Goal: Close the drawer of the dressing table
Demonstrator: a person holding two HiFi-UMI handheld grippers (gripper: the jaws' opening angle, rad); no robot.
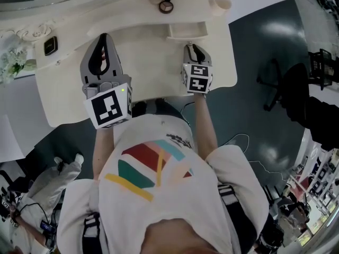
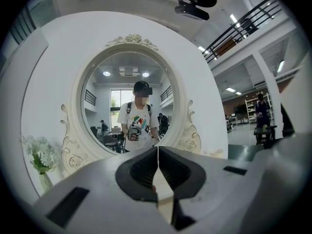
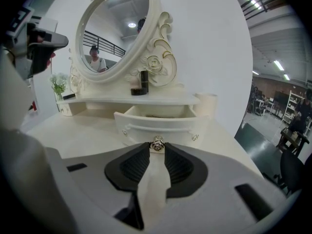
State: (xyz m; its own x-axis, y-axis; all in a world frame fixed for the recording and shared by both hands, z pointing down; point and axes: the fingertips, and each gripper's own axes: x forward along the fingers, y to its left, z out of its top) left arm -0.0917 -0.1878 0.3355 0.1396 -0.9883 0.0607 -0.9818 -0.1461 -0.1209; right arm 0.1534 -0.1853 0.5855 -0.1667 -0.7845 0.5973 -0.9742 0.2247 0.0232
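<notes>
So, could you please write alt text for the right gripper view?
The right gripper pinches the small knob of an open drawer on a white dressing table. An oval mirror stands behind it.

The cream bench (image 1: pixel 148 62) carries a half-open drawer (image 1: pixel 186 29) at two o'clock, white flowers (image 1: pixel 11 62) at nine and a dark bottle (image 1: pixel 167 4) at one.

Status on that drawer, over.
Left gripper shut, empty, facing the mirror. Right gripper closed on the knob. Drawer open, not yet pushed in. Nothing seen in its way.
</notes>
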